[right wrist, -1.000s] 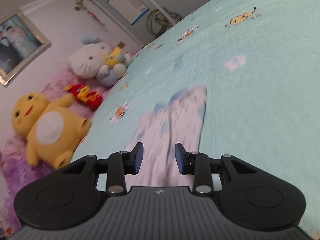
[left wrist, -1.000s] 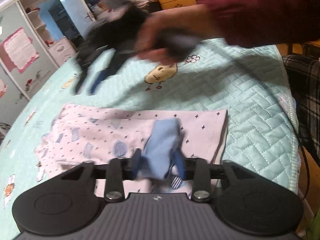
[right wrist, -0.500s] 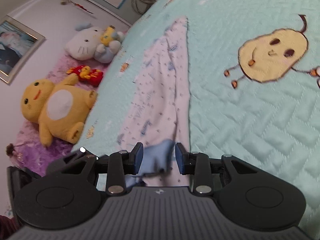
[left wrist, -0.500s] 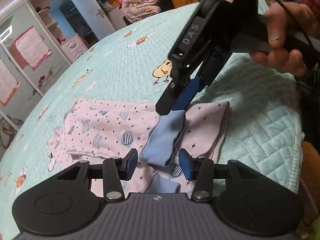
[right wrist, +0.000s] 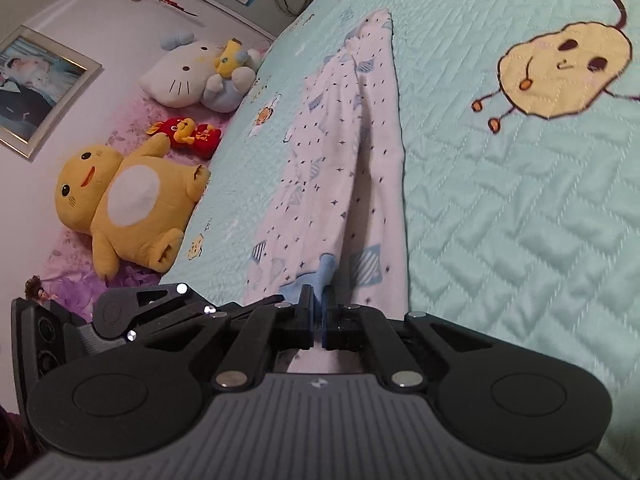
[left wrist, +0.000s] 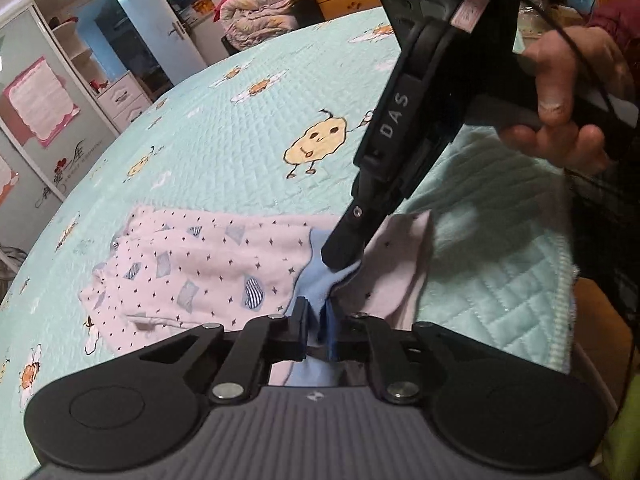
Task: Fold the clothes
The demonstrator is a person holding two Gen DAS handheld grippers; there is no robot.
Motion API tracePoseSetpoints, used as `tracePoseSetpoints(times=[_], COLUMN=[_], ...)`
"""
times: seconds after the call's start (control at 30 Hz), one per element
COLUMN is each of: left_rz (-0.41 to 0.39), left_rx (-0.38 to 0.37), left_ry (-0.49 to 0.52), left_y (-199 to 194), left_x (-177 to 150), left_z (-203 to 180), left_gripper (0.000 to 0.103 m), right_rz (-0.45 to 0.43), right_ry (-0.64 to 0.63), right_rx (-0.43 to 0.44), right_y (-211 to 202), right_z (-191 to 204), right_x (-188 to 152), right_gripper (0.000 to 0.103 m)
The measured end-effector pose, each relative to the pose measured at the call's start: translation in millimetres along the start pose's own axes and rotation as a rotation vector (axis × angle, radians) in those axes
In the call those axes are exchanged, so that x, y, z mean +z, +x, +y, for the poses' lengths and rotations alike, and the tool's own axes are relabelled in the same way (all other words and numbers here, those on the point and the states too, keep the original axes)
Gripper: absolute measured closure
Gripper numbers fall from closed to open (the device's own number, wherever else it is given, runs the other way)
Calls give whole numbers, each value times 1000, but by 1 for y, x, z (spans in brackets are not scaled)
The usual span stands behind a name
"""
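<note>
Already the pink patterned garment [left wrist: 208, 264] is laid flat in a long strip on the quilted mint bedspread [left wrist: 224, 144], near its edge. Its blue cuff [left wrist: 316, 284] is being closed on by the left gripper [left wrist: 316, 320] and is pinched by the right gripper [right wrist: 319, 312]; further folding seems left. Plush toys [right wrist: 128, 200] and a wardrobe [left wrist: 120, 60] are seen beyond.

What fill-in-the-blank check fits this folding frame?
1. The pink star-print garment lies on a ____ quilted bedspread.
2. Both grippers pinch its light ____ cuff.
3. The right gripper is ____ on that cuff.
4. The plush toy beside the bed is ____.

Missing: mint-green; blue; shut; yellow
</note>
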State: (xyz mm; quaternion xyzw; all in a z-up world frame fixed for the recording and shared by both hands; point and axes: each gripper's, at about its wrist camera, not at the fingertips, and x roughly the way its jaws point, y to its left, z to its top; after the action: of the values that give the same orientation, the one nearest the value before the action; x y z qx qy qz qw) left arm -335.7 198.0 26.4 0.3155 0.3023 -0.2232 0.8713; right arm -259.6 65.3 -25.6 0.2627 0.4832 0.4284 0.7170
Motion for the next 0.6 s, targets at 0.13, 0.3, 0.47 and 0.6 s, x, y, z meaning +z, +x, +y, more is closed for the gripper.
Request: tracePoseSetpoints(times=[0.13, 0.3, 0.47, 0.6], left_rz=[29, 22, 3, -11], left_rx=[1, -19, -36, -18], left_ry=[4, -15, -88, -178], left_y=[7, 3, 1, -6], left_x=[-2, -3, -6, -10], left_z=[-3, 0, 10, 25], left_gripper=[93, 92, 89, 78], right_rz=[9, 19, 26, 34], right_ry=[20, -10, -14, -13], right_rx=[-15, -19, -23, -8], right_y=[4, 3, 2, 3], right_z=[-8, -5, -9, -10], right_x=[-4, -9, -10, -9], right_gripper=[101, 102, 102, 98])
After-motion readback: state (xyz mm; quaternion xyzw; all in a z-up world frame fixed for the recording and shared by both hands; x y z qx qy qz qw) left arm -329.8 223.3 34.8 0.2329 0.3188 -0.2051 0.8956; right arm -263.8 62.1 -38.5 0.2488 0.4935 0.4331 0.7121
